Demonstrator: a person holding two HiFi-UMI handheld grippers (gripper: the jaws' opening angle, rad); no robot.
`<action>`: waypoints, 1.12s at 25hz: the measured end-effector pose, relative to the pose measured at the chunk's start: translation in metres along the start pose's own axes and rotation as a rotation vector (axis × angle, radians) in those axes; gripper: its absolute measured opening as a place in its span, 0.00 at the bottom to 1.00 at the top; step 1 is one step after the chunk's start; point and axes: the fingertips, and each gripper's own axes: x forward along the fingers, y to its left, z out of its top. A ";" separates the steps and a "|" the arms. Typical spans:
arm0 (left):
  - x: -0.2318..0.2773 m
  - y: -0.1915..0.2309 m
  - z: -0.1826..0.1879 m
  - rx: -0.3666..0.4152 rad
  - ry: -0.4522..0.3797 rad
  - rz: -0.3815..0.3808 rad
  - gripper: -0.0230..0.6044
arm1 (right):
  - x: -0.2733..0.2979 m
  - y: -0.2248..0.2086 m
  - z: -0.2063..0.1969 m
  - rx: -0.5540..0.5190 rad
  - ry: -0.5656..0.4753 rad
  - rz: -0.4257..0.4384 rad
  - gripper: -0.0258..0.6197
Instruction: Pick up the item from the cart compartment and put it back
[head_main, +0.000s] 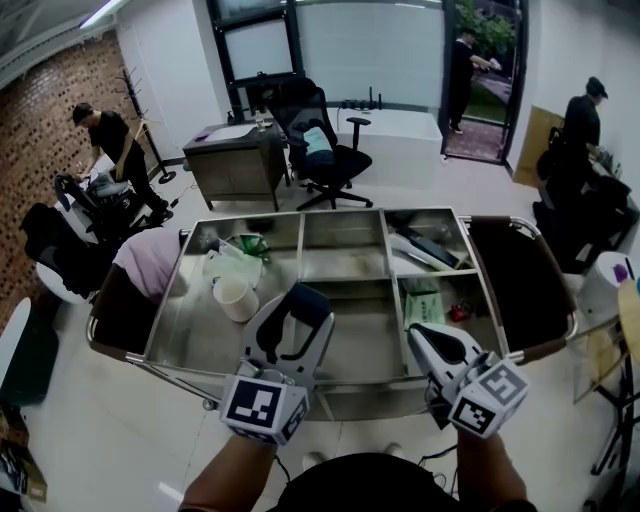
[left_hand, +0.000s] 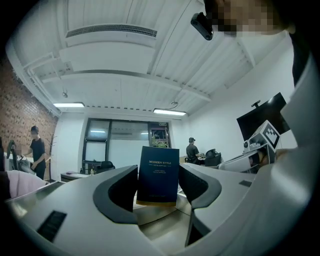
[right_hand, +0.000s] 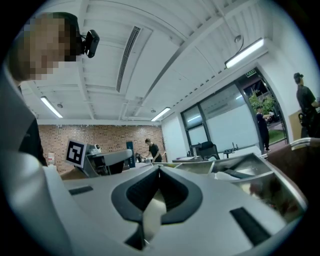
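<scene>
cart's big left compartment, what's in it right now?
A white cup and a green item near the back. The left gripper, shut on a dark blue box, covers the compartment at its near right corner; nothing visible there.

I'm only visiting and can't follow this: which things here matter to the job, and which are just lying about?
In the job: blue box, gripped in the left tongs; cart with its compartments.
Lying about: white cup and green packet in the cart; office chair beyond it; right tongs, shut and empty.
</scene>
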 end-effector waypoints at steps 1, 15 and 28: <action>0.007 -0.001 -0.001 0.011 0.007 -0.007 0.44 | -0.001 0.000 0.000 0.000 0.000 -0.002 0.07; 0.094 -0.017 -0.065 0.163 0.272 -0.118 0.44 | -0.009 -0.011 -0.003 0.019 -0.001 -0.044 0.07; 0.118 -0.036 -0.135 0.339 0.561 -0.234 0.44 | -0.003 -0.017 0.000 0.021 -0.010 -0.044 0.07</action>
